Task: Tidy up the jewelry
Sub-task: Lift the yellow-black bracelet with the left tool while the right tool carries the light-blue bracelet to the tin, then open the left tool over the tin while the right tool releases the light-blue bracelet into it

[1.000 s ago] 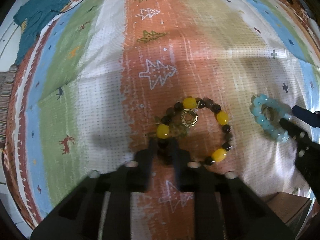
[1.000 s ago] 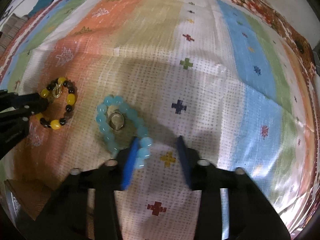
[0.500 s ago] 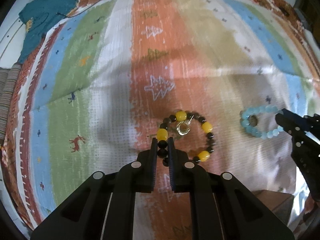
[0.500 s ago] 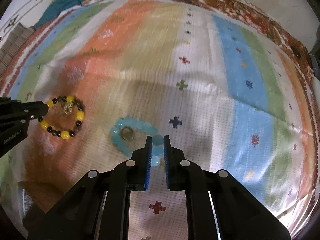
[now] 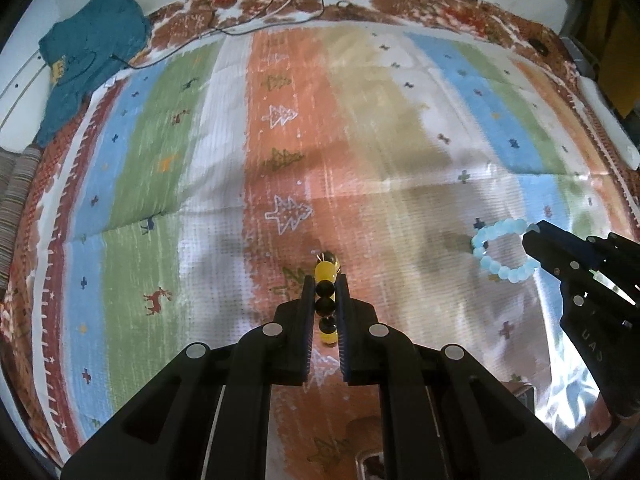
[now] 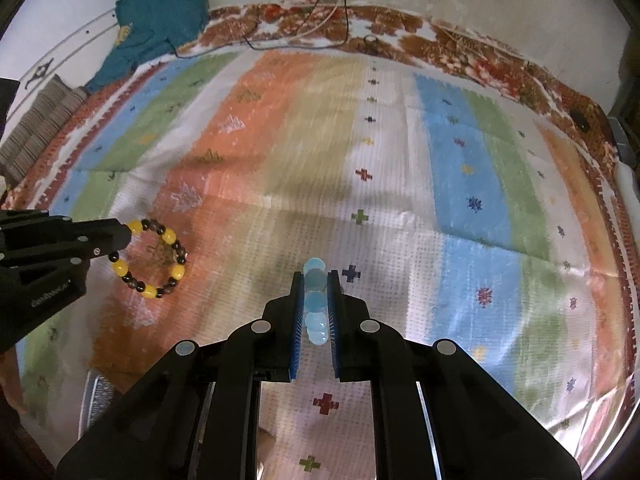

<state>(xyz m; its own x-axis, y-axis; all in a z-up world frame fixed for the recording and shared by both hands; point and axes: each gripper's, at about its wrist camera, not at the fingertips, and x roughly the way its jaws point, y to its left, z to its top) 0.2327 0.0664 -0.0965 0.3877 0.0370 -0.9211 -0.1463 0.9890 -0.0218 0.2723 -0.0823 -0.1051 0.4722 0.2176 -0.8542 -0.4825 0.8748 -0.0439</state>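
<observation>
Left wrist: left gripper (image 5: 325, 285) clamped on yellow-and-black bracelet (image 5: 325, 280), now edge-on between its pads; second ago it lay flat on striped cloth (image 5: 168, 184). Right gripper (image 5: 534, 236) off to right, pale blue bracelet (image 5: 502, 254) at its tip.

Right wrist: right gripper (image 6: 316, 278) now closed on pale blue bracelet, beads stacked between its pads; second ago jaws stood wide. Lettering on left gripper body unreadable.

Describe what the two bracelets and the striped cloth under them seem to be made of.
Yellow-and-black bracelet: round, glossy beads, probably stone, glass or resin; they show highlights. Pale blue bracelet: translucent, milky beads, likely glass or jade-like stone; the exact material is unclear. Striped cloth: a woven textile, matte, with a visible grid weave and creases.
</observation>
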